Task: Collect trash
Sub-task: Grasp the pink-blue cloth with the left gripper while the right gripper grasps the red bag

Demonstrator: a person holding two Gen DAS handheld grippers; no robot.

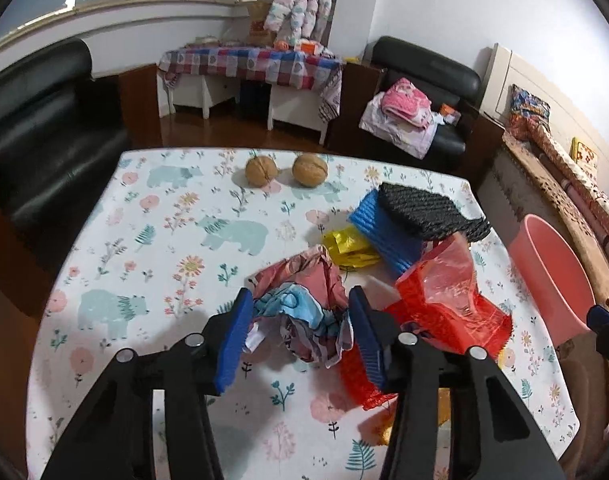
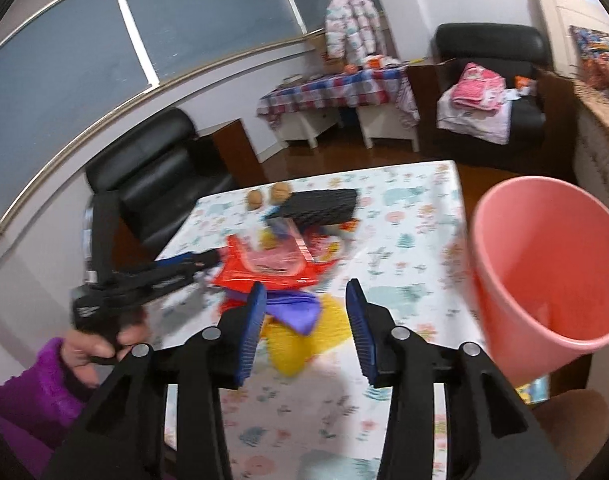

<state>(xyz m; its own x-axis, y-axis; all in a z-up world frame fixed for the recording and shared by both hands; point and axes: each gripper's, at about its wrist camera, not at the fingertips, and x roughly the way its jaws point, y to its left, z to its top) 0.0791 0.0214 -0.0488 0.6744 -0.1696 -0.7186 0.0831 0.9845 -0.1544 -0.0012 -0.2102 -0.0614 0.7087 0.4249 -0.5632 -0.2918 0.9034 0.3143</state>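
From the left of the table: bare floral cloth, two walnuts at the far edge, well apart from the mess. Mid-table sat the crumpled wrapper, pink-blue foil, w/ the left gripper straddling it: jaws spread part-way, one blue pad each side, wrapper bulging between them; the pads looked just beside it, not yet pressing, so I'd call it not gripped. To do this step well, IMO: sink a bit lower so the pads catch the thick middle of the wad, not the loose flaps, then close firmly; keep the right pad clear of the red plastic bag touching it on that side, or both come up together. Further right lay the yellow foil, blue netting and black mesh pad, heaped and overlapping. In the right wrist view, the right gripper hung above purple and yellow scraps, jaws apart, nothing between them, touching nothing. Far right, just off the table's edge, the pink bin stood tilted toward the camera, seemingly empty, the likely drop spot.
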